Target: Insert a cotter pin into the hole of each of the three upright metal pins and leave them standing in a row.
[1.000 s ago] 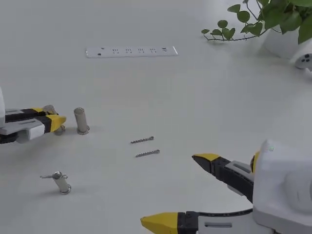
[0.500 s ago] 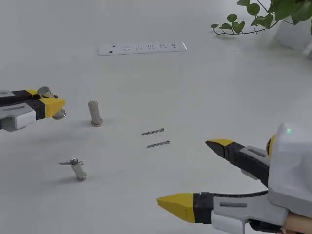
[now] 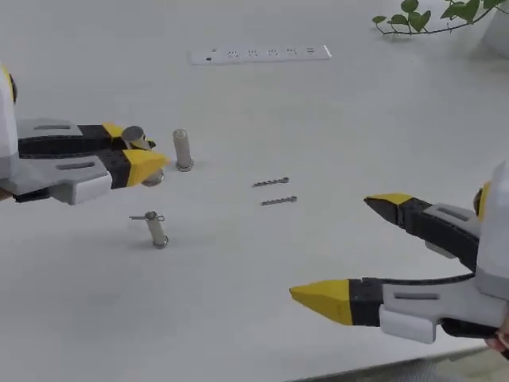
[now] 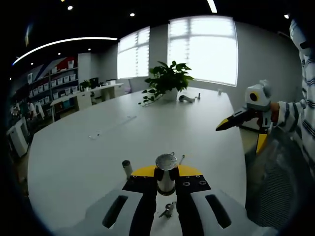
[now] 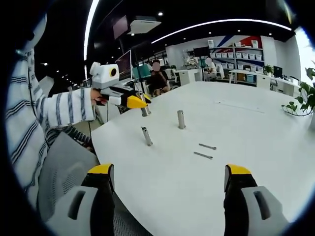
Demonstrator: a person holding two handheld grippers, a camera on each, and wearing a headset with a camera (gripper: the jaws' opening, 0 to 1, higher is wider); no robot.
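At the table point(image 3: 334, 103), we steady a metal pin point(image 4: 166, 172) for its cotter.
Our left gripper point(image 3: 147, 155) has its jaws closed on that pin, just beside another upright pin point(image 3: 183, 150); the third pin point(image 3: 157, 231), nearer us, carries a cotter pin point(image 3: 145, 216) through its hole. We judge the next move falls to our right gripper point(image 3: 338, 247), jaws wide and empty, poised low near us: pinch one of the loose cotter pins point(image 3: 271, 182) lying between the grippers.

Open table point(image 3: 342, 111) surrounds the loose cotter pins point(image 3: 271, 182); an upright metal pin point(image 3: 183, 150) stands leftward.
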